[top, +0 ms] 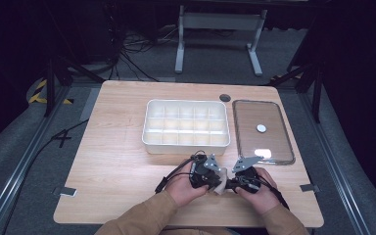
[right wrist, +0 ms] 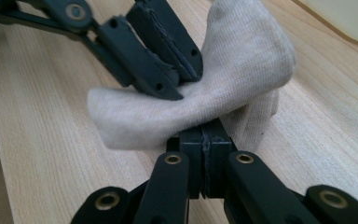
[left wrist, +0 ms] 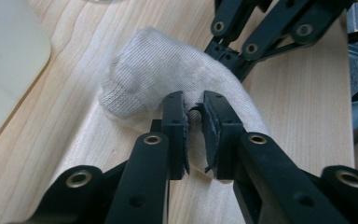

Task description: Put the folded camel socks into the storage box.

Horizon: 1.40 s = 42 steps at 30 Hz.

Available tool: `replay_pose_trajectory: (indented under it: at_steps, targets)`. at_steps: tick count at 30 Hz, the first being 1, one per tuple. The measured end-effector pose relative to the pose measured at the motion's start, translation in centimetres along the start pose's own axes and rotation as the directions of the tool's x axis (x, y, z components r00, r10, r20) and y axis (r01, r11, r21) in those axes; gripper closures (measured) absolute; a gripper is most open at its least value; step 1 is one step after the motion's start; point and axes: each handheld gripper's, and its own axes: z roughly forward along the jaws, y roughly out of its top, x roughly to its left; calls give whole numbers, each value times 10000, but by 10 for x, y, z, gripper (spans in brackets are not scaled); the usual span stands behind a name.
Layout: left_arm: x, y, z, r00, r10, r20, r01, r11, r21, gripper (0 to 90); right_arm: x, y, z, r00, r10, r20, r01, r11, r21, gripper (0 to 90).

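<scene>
cloth: off-white, fine ribbed knit, faint grey smudges; fingers: black with brass-coloured rivets; counter: pale wood grain; compartment box: white; tray: clear, small white disc on it; sleeves: tan

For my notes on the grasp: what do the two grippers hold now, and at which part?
Both hold one pale knitted sock. The right gripper is shut on a bunched fold near its middle; the left gripper pinches another fold of its fabric.
</scene>
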Motion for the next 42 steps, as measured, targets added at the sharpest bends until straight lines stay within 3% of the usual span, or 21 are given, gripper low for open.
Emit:
replay_pose_trajectory:
  at_steps: [6, 10, 14, 18, 22, 27, 30, 34, 37, 42]
  targets:
    - [1, 0, 8, 9997, -234, -63, 236, 9992, 336, 831, -1, -4, -6, 9995, 201, -254, -201, 9998, 4, 833]
    - [1, -1, 12, 9996, -281, -55, 283, 9986, 439, 830, -1, -8, -21, 9995, 288, -160, -289, 9996, -59, 831]
    - [-1, 2, 13, 9998, -162, -131, 169, 9986, 497, 829, 2, -1, -43, 9998, 205, 42, -201, 9956, -911, 867]
    - [-2, 2, 13, 9996, -187, -196, 198, 9983, 556, 826, 8, 12, -38, 10000, -91, -9, 89, 9900, -1410, 872]
    - [-2, 2, 12, 9993, -248, -270, 262, 9981, 560, 819, 8, 13, -29, 9987, -166, 474, 223, 9924, -1207, 880]
    - [-6, 2, 10, 9996, -234, -176, 241, 9990, 372, 774, 2, 5, -28, 9977, 182, 649, -127, 9964, -842, 877]
    - [-10, 4, 6, 10000, -42, 15, 42, 10000, 58, 731, 0, 1, -26, 9968, 187, 774, -137, 9978, -642, 864]
    - [-19, 8, 8, 9975, 589, 382, -578, 9979, -289, 728, -5, -2, -24, 9961, 334, 817, -286, 9979, -587, 856]
    - [-21, 8, 14, 9970, 602, 489, -598, 9982, -95, 733, -8, -3, -22, 9961, 505, 725, -468, 9976, -517, 853]
    - [-16, 5, 18, 9971, 240, 720, -238, 9997, -43, 745, -11, -2, -19, 9952, 783, 588, -749, 9955, -574, 821]
